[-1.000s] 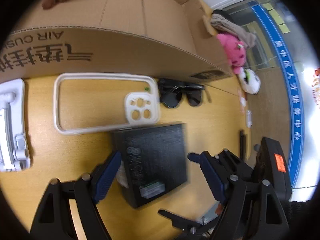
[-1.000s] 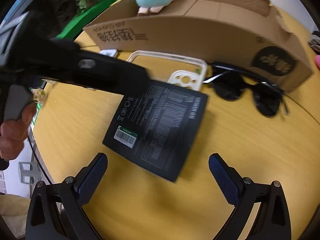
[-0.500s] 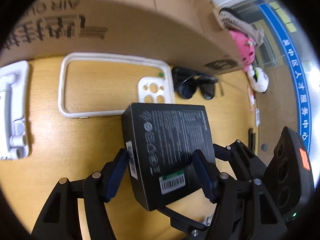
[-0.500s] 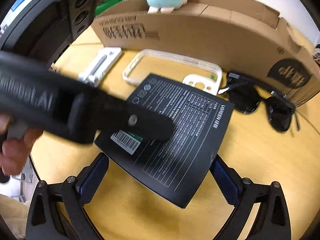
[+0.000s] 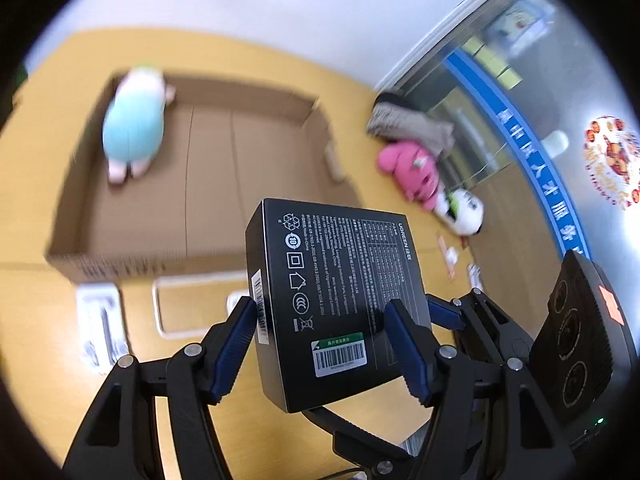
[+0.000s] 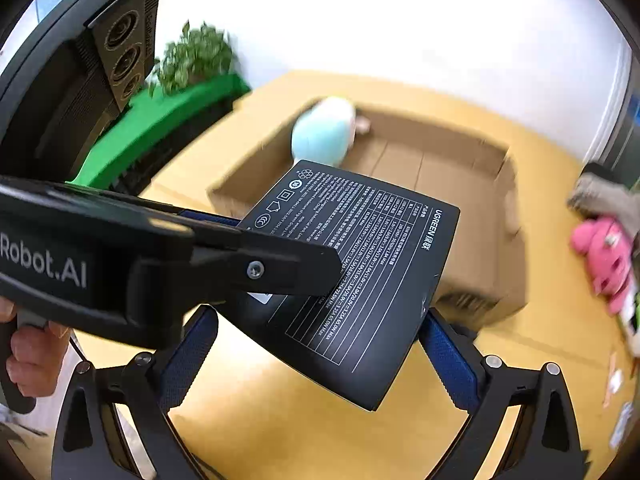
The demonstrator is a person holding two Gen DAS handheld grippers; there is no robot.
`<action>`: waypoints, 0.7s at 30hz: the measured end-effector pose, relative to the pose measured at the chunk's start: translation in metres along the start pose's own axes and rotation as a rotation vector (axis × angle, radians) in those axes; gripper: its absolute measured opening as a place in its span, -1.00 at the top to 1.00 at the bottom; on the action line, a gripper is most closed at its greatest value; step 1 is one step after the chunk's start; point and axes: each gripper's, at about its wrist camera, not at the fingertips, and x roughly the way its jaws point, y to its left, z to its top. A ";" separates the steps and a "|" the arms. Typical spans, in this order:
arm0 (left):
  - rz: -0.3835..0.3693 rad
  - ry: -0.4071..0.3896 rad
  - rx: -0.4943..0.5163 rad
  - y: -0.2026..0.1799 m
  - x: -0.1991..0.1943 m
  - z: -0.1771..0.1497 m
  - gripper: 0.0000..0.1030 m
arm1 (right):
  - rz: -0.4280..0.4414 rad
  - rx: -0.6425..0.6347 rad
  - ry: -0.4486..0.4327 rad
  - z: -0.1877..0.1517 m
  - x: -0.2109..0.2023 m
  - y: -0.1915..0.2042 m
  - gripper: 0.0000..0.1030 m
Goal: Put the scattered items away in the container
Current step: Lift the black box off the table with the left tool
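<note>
Above the yellow table, near the cardboard box, my left gripper clamps the black carton, while my right gripper brackets it, contact unclear.

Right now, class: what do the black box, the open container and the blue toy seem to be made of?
Black box: probably printed card, smooth with a slight sheen; crisp edges, barcode sticker. Open container: corrugated cardboard, matt brown; fold creases, raw edges. Blue toy: seemingly plush fabric, soft and rounded, though blurred. Left gripper clamps the box.

One black box, one cardboard carton, three plush toys: teal, pink, white; one clear phone case
</note>
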 end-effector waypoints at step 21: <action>0.038 -0.418 0.225 -0.123 -0.214 0.020 -0.26 | -0.097 -0.105 -0.375 0.104 -0.197 0.063 -0.98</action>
